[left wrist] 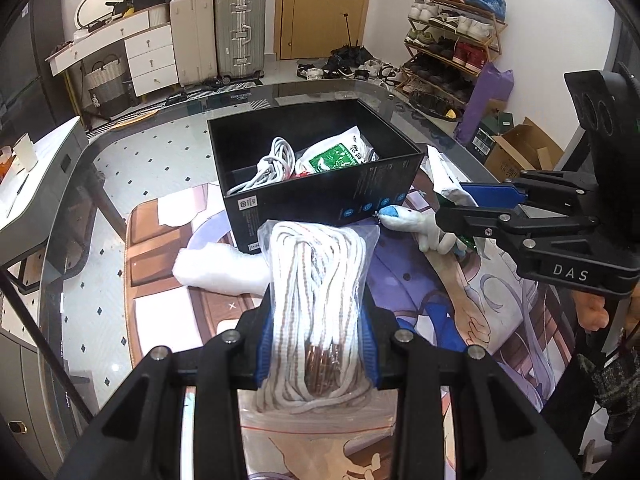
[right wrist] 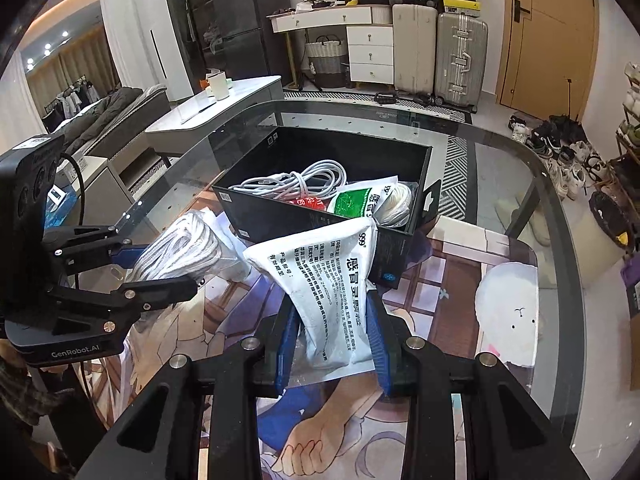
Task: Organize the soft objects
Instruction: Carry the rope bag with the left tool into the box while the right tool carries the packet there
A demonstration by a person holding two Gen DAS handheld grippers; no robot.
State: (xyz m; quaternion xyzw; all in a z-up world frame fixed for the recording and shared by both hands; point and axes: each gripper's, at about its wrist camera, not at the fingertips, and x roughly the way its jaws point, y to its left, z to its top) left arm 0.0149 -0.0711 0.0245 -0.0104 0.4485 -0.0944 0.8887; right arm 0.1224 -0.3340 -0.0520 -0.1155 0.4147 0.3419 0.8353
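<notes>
White rope in a clear bag is clamped between the blue pads of the left claw, just short of the black box ahead. A white printed sachet is gripped by the right claw, above the glass counter, its top near the box's front wall.

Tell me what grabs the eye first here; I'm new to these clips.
The left tool grips a bag of white rope just short of the black box. The right tool pinches a white medicine pouch beside it; a coiled white cable already lies inside the box.
</notes>
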